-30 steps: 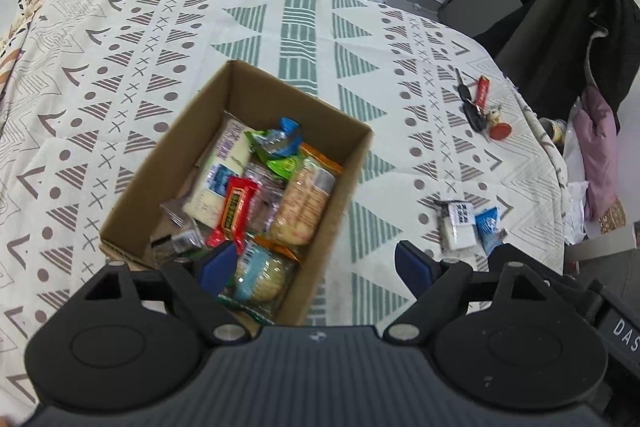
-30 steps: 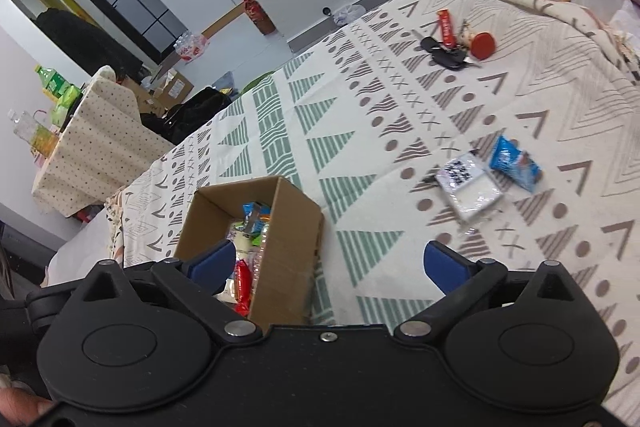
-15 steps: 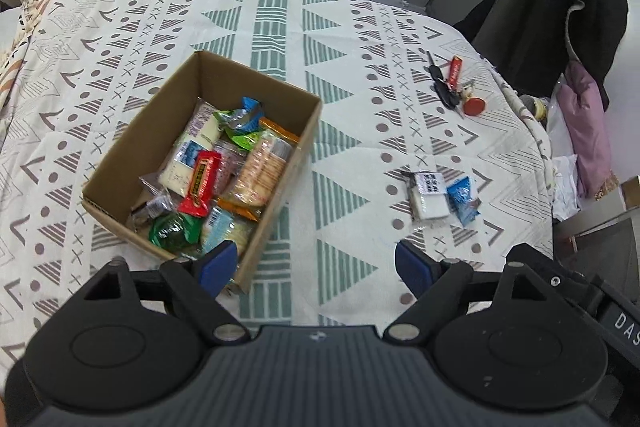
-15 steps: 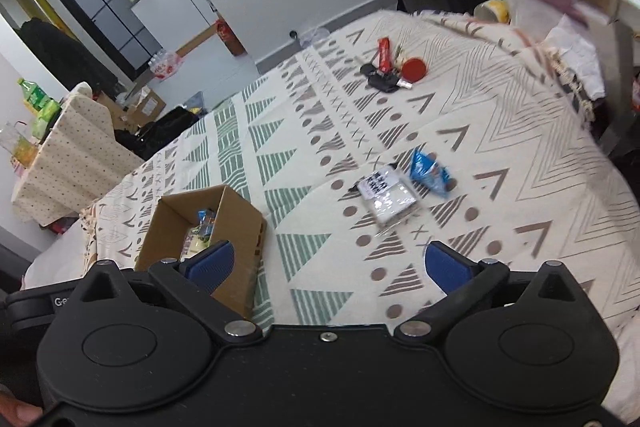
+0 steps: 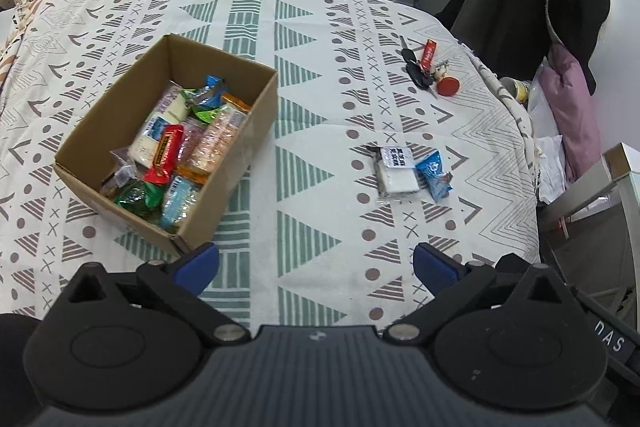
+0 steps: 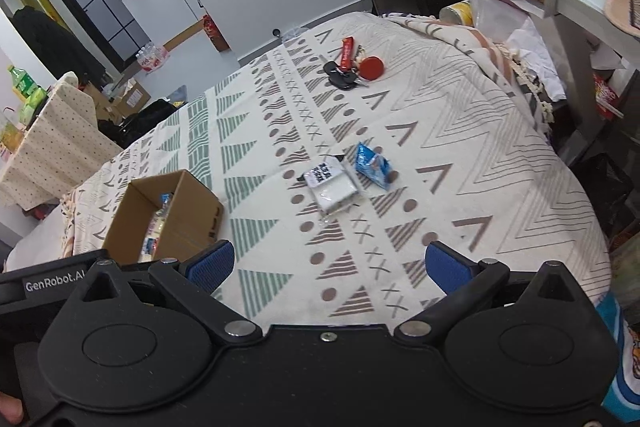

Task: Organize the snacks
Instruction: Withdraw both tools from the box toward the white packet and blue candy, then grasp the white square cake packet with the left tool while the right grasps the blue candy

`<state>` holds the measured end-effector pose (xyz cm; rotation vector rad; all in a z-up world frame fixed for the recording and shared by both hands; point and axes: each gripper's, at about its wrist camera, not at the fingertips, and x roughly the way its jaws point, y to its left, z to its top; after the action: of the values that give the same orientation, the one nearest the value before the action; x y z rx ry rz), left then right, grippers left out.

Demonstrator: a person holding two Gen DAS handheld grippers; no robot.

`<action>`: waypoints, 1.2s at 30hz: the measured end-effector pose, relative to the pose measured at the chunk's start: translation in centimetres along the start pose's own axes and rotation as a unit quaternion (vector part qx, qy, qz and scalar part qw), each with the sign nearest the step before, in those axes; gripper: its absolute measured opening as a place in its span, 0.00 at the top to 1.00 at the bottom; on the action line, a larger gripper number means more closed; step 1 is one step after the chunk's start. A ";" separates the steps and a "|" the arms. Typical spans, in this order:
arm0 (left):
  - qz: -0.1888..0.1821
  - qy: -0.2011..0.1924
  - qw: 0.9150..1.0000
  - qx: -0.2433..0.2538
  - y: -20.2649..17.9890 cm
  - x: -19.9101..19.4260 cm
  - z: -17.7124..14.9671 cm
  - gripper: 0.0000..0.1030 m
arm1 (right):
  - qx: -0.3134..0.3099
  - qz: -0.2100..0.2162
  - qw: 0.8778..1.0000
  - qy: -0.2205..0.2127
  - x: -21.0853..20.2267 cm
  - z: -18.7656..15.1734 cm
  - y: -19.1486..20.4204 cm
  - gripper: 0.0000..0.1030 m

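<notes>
Grippers — left gripper (image 5: 316,263), right gripper (image 6: 326,265) — spread wide, empty; white packet (image 6: 331,187), blue packet (image 6: 373,166) outside cardboard box (image 5: 120,109) — unsorted.

One cardboard box (image 5: 236,147), packed with snack packets, too jumbled to count. Two loose packets right of the left claw (image 5: 316,267): one white packet (image 5: 396,171), one blue packet (image 5: 434,175). One key bunch (image 5: 424,69) farther ahead.
</notes>
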<state>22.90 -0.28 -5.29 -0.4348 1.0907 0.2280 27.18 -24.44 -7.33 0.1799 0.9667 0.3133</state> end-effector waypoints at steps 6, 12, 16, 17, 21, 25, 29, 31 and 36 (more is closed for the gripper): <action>-0.011 0.005 1.000 0.014 -1.4 0.7 -0.2 0.00 | 0.006 -0.012 1.000 -0.003 0.1 -0.1 -1.6 0.00; -0.018 0.007 1.000 0.016 -2.0 1.8 0.2 0.00 | 0.008 -0.024 1.000 -0.002 1.0 0.3 -2.6 0.00; -0.017 0.005 1.000 0.015 -2.3 2.7 0.9 0.00 | 0.013 -0.025 1.000 0.003 1.9 0.6 -3.2 0.00; -0.019 0.007 1.000 0.013 -2.3 2.9 1.1 0.00 | 0.014 -0.025 1.000 0.004 2.2 0.7 -3.3 0.00; -0.019 0.014 1.000 0.002 -2.3 4.1 2.0 0.01 | 0.026 -0.025 0.999 0.011 3.3 1.2 -4.2 0.00; -0.025 0.016 1.000 0.001 -2.8 5.3 2.8 0.01 | 0.034 -0.014 0.999 0.014 4.3 1.9 -5.1 0.01; -0.032 0.011 0.999 -0.007 -3.5 6.5 3.5 0.01 | 0.037 -0.008 0.999 0.015 5.1 2.8 -5.8 0.05; -0.042 0.006 0.999 -0.012 -3.8 7.2 3.9 0.02 | 0.041 -0.004 0.999 0.017 5.7 3.3 -6.3 0.08; -0.056 0.002 0.998 -0.021 -4.5 9.1 4.9 0.05 | 0.048 0.020 0.998 0.025 7.3 4.5 -7.0 0.15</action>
<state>32.65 -2.43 -10.44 -0.5334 1.0641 0.1509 36.01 -28.56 -12.51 0.2799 1.0290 0.3104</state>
